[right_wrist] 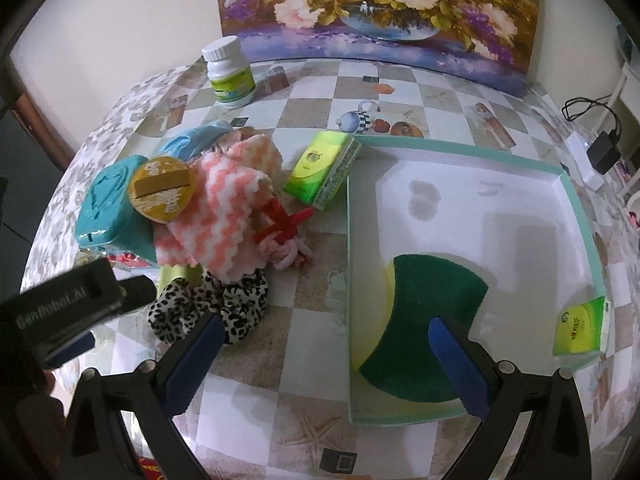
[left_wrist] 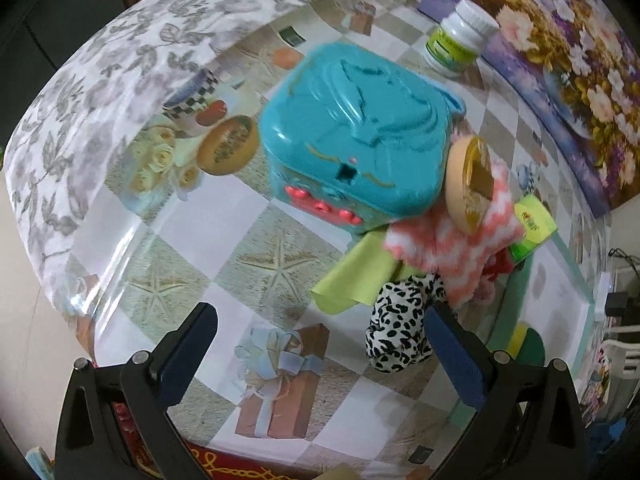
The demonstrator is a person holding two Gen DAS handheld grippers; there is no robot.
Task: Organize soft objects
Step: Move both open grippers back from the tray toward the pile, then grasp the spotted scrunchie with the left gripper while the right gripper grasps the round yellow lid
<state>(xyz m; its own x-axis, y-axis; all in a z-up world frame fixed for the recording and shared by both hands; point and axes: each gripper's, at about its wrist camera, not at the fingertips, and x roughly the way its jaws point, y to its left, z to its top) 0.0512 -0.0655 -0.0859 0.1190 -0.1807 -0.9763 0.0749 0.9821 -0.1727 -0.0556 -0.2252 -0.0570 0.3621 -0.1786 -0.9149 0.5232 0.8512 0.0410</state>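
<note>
Nearest the right gripper point(right_wrist: 324, 344), whose 2 blue-padded fingers stand wide apart and hold nothing, lies a green and yellow sponge point(right_wrist: 424, 328) inside the white tray point(right_wrist: 576, 200); it is already put away, with a small green packet point(right_wrist: 580, 328) in the tray's corner. The left gripper point(left_wrist: 320, 344) is likewise spread and empty, hovering over the checked tablecloth point(left_wrist: 248, 240) just short of the pile.

At the pile's near edge sits the leopard-print scrunchie point(right_wrist: 208, 304), beside a lime cloth point(left_wrist: 356, 276). It looks light, limp and springy, so pinching 1 bunched fold of its ring should lift it without slipping. Behind it the pink zigzag cloth point(right_wrist: 228, 208) is fluffy and floppy and carries a round gold lid point(right_wrist: 162, 188), which could slide off if the cloth is pulled. A pink and red yarn piece point(right_wrist: 286, 236) lies between pile and tray. Further back are the rigid teal box point(left_wrist: 352, 132), a green tissue pack point(right_wrist: 322, 168) and a white bottle point(right_wrist: 230, 74).
</note>
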